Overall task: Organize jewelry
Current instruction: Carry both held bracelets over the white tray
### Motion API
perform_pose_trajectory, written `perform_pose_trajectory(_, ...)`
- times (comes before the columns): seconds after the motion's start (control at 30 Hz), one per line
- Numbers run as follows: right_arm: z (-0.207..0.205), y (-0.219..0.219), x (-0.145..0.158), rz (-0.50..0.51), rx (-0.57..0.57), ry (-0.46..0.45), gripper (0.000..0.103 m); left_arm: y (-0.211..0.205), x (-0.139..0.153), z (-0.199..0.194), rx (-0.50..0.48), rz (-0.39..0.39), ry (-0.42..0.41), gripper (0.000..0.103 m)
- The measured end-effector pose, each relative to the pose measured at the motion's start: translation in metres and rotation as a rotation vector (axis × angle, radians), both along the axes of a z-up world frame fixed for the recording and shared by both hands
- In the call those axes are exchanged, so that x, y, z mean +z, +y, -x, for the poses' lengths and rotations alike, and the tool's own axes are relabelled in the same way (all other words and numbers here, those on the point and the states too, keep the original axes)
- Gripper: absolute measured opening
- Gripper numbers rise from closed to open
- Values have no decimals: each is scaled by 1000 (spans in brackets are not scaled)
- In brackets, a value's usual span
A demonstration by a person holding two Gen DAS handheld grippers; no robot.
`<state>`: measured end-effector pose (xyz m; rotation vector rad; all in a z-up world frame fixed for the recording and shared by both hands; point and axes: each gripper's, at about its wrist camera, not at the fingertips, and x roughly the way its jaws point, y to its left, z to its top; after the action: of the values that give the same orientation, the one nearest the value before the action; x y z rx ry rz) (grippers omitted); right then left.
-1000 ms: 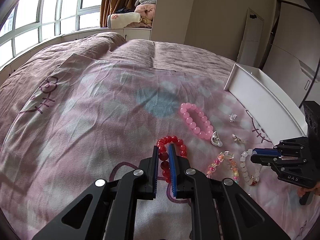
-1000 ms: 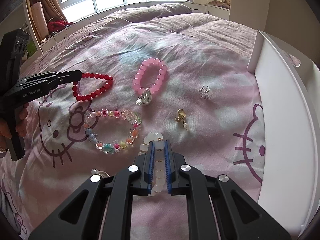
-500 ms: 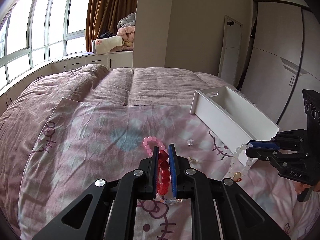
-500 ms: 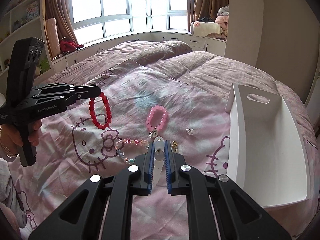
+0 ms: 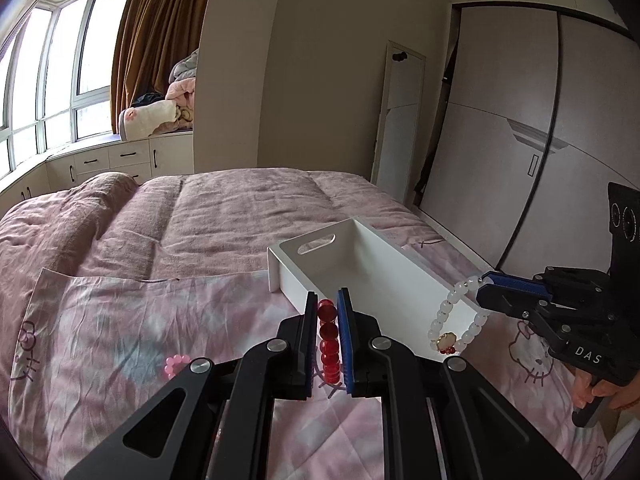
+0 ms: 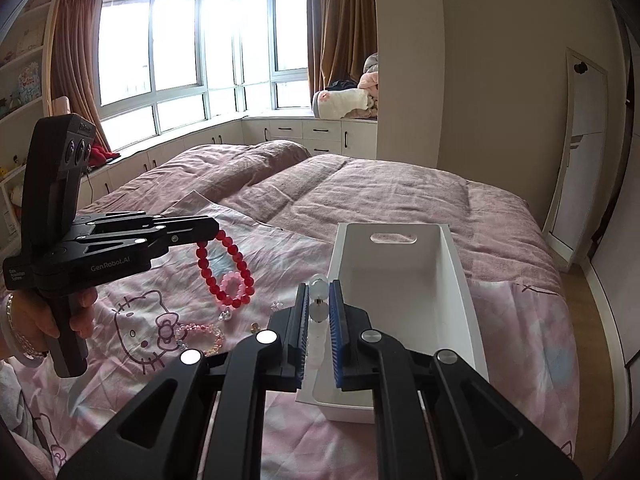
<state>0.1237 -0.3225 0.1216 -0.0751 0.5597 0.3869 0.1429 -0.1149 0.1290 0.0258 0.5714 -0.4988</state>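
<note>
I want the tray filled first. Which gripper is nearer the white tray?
Right. The right gripper hangs its white bracelet at the white tray's rim; the left gripper is off beside it.

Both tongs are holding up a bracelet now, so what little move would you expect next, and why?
Probably the right tongs ease forward over the white tray and let go. They grip the white bracelet, which hangs by the tray's near wall, and the tray looks empty. The left tongs, holding the red bracelet, hang farther off.

red bracelet (image 5: 329, 340), white bracelet (image 5: 448, 320), white tray (image 5: 384, 276)
</note>
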Motion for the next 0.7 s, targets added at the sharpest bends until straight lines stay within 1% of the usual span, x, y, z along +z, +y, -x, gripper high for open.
perform_pose_trajectory(0.07,-6,-12,-1,-2,-19,2,11,-21,4,-14,-33,-44,-8,15)
perform_pose_trajectory(0.17,-15,-29,-8,-7,-45,14,11,-46,7,-35,-69,-81,-7,15)
perform_pose_trajectory(0.23,-23,-36,-17,-16,-59,33,11,-60,4,-50,-82,-101,3,15)
perform_pose_trajectory(0.3,-30,-40,-26,-18,-67,53,11,-73,-2,-65,-87,-108,32,15)
perform_pose_trajectory(0.37,-37,-42,-35,-10,-70,69,11,-85,-10,-79,-96,-109,60,15)
perform_pose_trajectory(0.47,-45,-43,-46,-8,-76,83,11,-105,-26,-97,-108,-142,82,15)
perform_pose_trajectory(0.6,-59,-51,-54,-59,-101,101,11,-126,-51,-117,-121,-169,124,15)
perform_pose_trajectory(0.7,-70,-52,-58,-64,-110,109,11,-135,-69,-127,-111,-179,151,15)
